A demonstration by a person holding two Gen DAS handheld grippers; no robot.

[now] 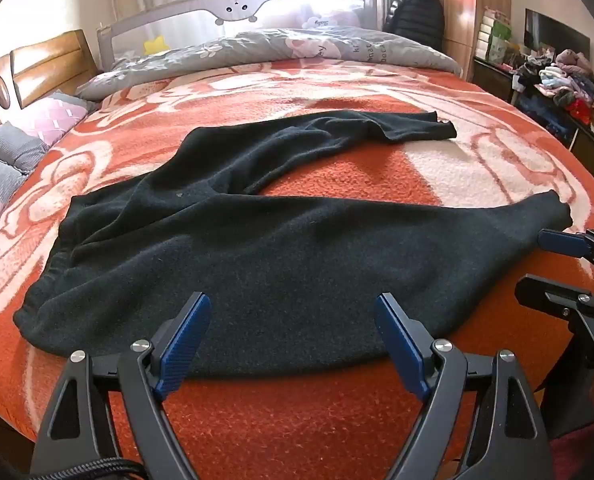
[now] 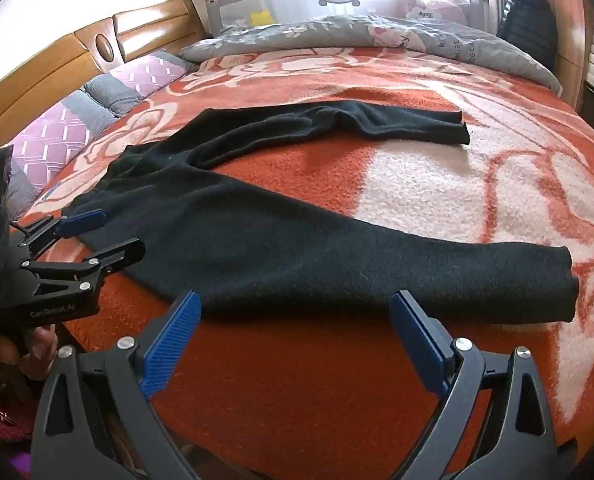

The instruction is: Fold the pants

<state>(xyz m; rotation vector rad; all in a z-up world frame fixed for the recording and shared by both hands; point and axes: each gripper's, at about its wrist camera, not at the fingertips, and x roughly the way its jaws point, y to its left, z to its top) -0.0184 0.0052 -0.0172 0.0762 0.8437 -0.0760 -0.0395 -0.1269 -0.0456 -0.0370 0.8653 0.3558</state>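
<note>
Pants in dark knit are lying spread on the bed, on its orange-and-cream floral blanket, unfolded, with the two legs forking apart in a V. Their long axis is running crosswise to both grippers: the waistband is sitting to the left, and the cuffs are pointing right, the near leg lying just ahead of the grippers and the far leg angling away toward the grey quilt and the headboard. The left gripper is hovering with its blue pads spread wide over the near edge of the cloth at the seat, gripping nothing. The right gripper is likewise standing wide apart and empty, poised just short of the near leg's lower hem side, with the near cuff off to its right. So the left hand is looking nearer the waist end and the right hand nearer the cuff end, which suggests each is lining up to take its own end of the near leg and carry it over onto the far leg. Folding itself is not yet begun, judging from how flat and open the garment is lying.
</note>
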